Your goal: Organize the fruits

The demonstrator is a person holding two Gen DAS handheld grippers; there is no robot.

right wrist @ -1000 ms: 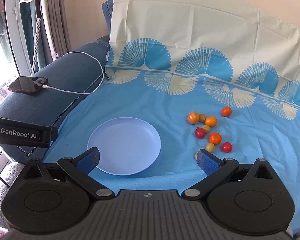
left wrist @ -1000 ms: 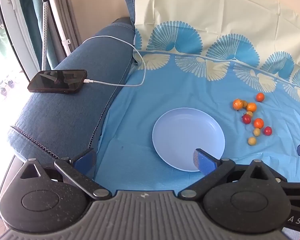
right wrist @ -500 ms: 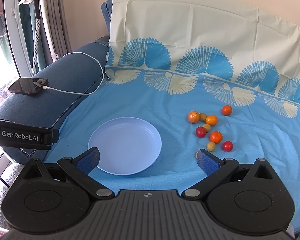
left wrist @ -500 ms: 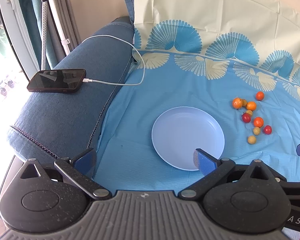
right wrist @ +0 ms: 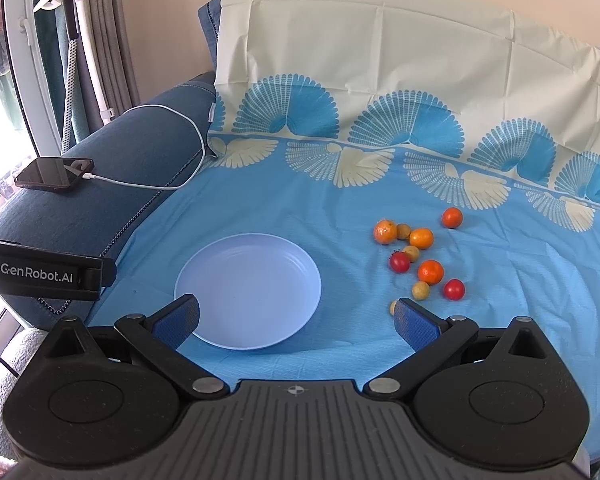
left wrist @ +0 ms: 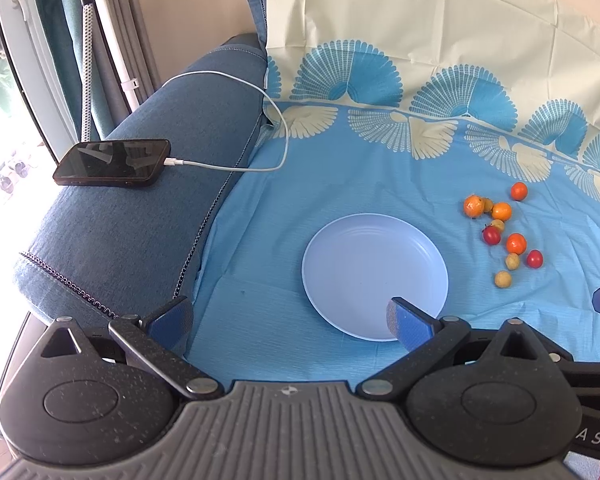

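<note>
Lying loose on the blue cloth [right wrist: 260, 200], the fruits [right wrist: 418, 258] were clustered at three o'clock of the pale blue plate [right wrist: 247, 290], just apart from its rim. The plate held nothing. Both the left claw [left wrist: 288, 320] and right claw [right wrist: 296, 316] were spread wide, gripping nothing. A phone [left wrist: 112, 163] lay on the sofa arm [left wrist: 140, 208] at ten o'clock.

One plate [right wrist: 204, 264], ten fruits [right wrist: 430, 271], one phone [right wrist: 54, 174]

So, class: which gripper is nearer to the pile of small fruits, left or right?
Right. The right gripper is open, its right finger almost touching the nearest yellow fruit of the fruit pile. The left gripper, also open, sits beyond the plate, farther from the pile.
</note>
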